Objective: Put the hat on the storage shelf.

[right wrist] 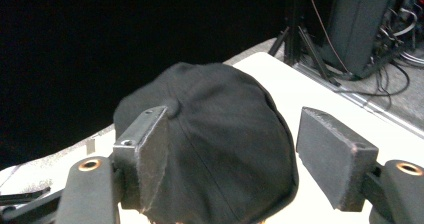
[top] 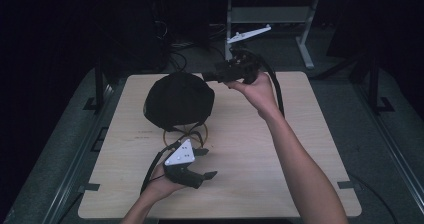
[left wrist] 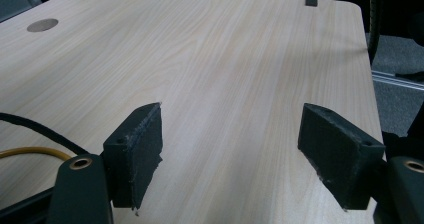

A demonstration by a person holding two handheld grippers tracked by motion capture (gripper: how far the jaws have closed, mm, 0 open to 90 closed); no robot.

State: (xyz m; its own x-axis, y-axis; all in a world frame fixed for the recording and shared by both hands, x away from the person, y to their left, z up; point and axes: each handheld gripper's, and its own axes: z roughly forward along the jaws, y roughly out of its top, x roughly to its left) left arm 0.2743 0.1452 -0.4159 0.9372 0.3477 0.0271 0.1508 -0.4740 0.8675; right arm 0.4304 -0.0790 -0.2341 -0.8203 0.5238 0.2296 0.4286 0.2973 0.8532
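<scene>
Cap point(top: 179, 100) beside raised right claw point(top: 212, 76)

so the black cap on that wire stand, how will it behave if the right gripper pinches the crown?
The black cap looks like soft seamed cloth, so the crown would probably dent, not resist. It likely lifts off light. It perches on a thin yellow wire stand, which may tip or drag along. The right gripper is open behind the crown.
</scene>
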